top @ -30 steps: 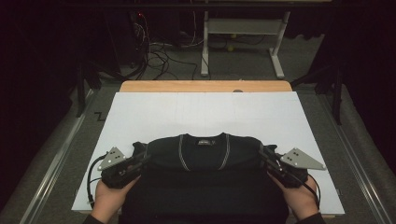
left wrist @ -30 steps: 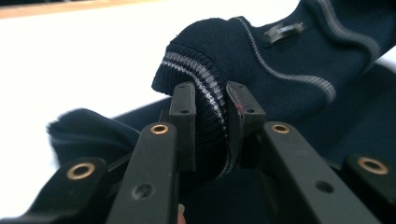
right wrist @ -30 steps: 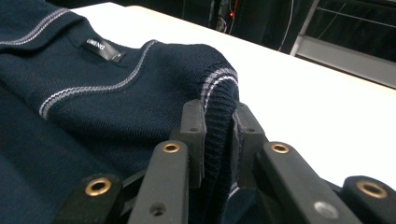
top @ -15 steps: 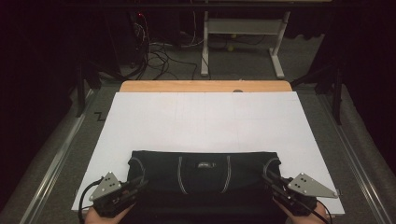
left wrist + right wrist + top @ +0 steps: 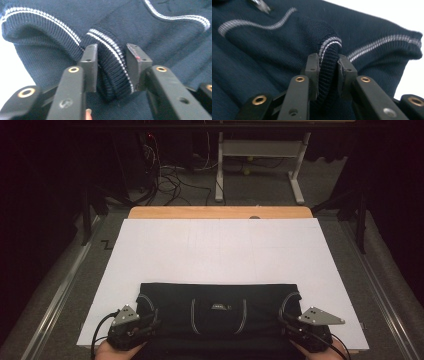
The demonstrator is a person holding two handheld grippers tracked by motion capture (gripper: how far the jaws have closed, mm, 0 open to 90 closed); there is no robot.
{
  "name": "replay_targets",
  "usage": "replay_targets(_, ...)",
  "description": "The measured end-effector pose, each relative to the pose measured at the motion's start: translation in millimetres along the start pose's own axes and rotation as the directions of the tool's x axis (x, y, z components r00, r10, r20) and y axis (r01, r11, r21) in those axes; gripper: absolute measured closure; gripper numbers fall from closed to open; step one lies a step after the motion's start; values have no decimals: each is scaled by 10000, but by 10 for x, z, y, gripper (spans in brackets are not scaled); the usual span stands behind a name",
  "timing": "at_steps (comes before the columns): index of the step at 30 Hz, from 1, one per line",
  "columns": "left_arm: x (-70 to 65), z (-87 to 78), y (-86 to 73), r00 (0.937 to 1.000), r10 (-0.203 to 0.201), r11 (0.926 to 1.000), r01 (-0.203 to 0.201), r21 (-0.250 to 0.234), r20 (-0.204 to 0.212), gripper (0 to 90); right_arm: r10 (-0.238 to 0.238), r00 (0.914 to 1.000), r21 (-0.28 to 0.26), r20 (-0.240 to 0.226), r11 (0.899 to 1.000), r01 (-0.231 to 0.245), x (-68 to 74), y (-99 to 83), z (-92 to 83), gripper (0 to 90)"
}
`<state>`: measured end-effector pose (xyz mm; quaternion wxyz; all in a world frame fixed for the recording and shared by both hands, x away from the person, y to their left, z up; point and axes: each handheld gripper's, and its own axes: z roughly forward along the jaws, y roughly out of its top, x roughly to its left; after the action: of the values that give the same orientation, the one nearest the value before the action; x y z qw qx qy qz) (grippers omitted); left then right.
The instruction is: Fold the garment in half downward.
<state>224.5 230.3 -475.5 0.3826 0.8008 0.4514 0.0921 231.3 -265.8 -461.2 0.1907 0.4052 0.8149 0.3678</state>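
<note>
A dark sweater (image 5: 217, 307) lies at the desk's (image 5: 220, 250) near edge. The left claw (image 5: 150, 322) pinches its left cuff. The right claw (image 5: 287, 324) pinches its right cuff.

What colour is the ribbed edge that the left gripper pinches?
Dark navy ribbed edge with thin white stripes, clearest in the left gripper view.

Garment (image 5: 217, 306): dark navy knit, thin white stripes on ribbed edges, curved white piping lines across the front, small label at centre. Sheet (image 5: 220, 250) covering the table: plain white. Table edge (image 5: 220, 212) at far side: light wood. Left gripper (image 5: 110, 65) and right gripper (image 5: 329, 72): black jaws with brass-coloured rivets. Top plates (image 5: 320, 316): grey. Floor (image 5: 390, 270): grey carpet.
</note>
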Motion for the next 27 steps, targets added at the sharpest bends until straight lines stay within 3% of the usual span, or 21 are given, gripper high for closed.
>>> replay_targets(2, 18, -3, -3, 9999, -93, 9999, 92, -91, -94, 476, 32, 10000, 259, 65, 9997, -34, -8, -14, 42, 694)
replay_targets(5, 32, -21, -1, 9998, -74, 9997, 70, -238, -165, 341, 179, 9998, 130, 92, 9998, -180, -14, -9, 31, 595)
replay_targets(7, 50, -58, 8, 9996, -197, 9987, 186, -471, -219, 301, 200, 9998, -15, 46, 9998, -200, -20, -8, 19, 574)
replay_targets(8, 86, -108, 20, 9983, -520, 9957, 498, -783, -263, 278, 539, 9984, -562, -196, 9969, -550, -49, 15, -22, 521)
replay_targets(11, 125, -153, 29, 9974, -660, 9918, 623, -1114, -300, 256, 693, 9975, -935, -146, 9931, -704, -72, 47, -63, 496)
replay_targets(12, 170, -191, 39, 9962, -769, 9884, 706, -1346, -419, 244, 885, 9960, -1247, 77, 9884, -868, -113, 66, -98, 469)
replay_targets(15, 256, -210, 78, 9940, -954, 9834, 856, -1602, -543, 244, 1070, 9934, -1356, 421, 9857, -1004, -186, 69, -101, 439)
replay_targets(18, 327, -168, 177, 9918, -900, 9846, 750, -1577, -907, 187, 1305, 9886, -1427, 750, 9826, -1189, -283, 79, -68, 398)
replay_targets(23, 463, -39, 356, 9896, -1226, 9828, 1105, -1480, -749, 121, 1684, 9783, -1475, 1210, 9776, -1500, -460, 160, 32, 320)
replay_targets(27, 575, 148, 488, 9832, -1409, 9873, 1310, -894, -1157, 121, 2081, 9687, -1168, 1356, 9742, -1929, -609, 246, 181, 269)
